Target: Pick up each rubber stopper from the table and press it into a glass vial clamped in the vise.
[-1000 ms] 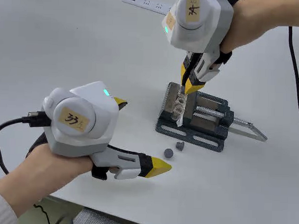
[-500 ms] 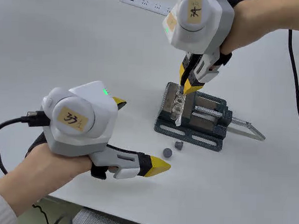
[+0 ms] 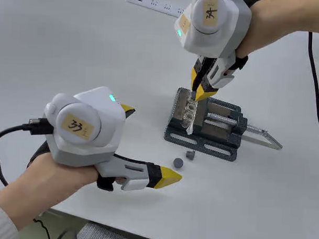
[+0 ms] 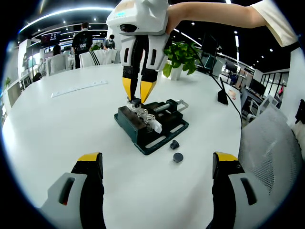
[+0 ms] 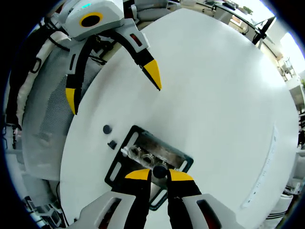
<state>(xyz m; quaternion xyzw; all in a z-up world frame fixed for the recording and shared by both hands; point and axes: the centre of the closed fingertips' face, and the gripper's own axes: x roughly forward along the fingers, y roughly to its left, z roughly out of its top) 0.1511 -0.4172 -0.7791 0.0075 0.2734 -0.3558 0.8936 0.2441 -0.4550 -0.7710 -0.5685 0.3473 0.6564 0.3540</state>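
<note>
Vise (image 3: 203,144) amid wide bare table (image 3: 99,54)

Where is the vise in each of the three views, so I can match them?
Head view: vise right of centre, under the right gripper.
Left gripper view: vise just above centre.
Right gripper view: vise lower centre.
Shared landmark: two loose stoppers beside the vise.
</note>
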